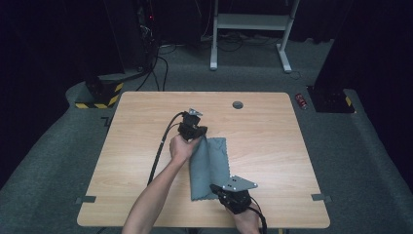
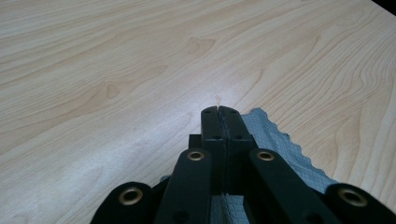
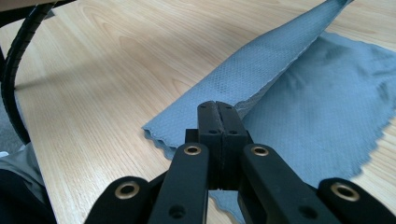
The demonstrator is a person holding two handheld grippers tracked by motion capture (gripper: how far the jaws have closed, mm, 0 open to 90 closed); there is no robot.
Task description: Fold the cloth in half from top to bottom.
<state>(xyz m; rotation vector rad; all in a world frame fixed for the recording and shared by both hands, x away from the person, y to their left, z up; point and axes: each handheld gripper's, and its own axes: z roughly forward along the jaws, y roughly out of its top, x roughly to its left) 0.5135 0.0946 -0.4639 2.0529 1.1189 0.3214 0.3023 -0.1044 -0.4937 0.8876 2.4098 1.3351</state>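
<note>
no readable writing anywhere. a grey waffle-textured cloth [image 1: 209, 168] with zigzag edges is lying mid-table [image 1: 272, 146], partly folded. left gripper [image 1: 194, 130] is pinching the cloth's far corner, jaws pressed together. right gripper [image 1: 220, 191] is sitting at the near edge, jaws closed over the fabric.

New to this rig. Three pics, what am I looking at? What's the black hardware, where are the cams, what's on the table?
No robot here: a person holds a hand-held two-jaw gripper in each hand. The high view looks down from above the person's side onto the wooden table. The left gripper is at the far end of a grey cloth, the right gripper at its near end. The other two pictures come from cameras riding on each gripper, looking along its black jaws. In both, the jaws are closed and appear to pinch an edge of the cloth, which looks partly folded over itself. The cable trailing over the table belongs to the left gripper.
</note>
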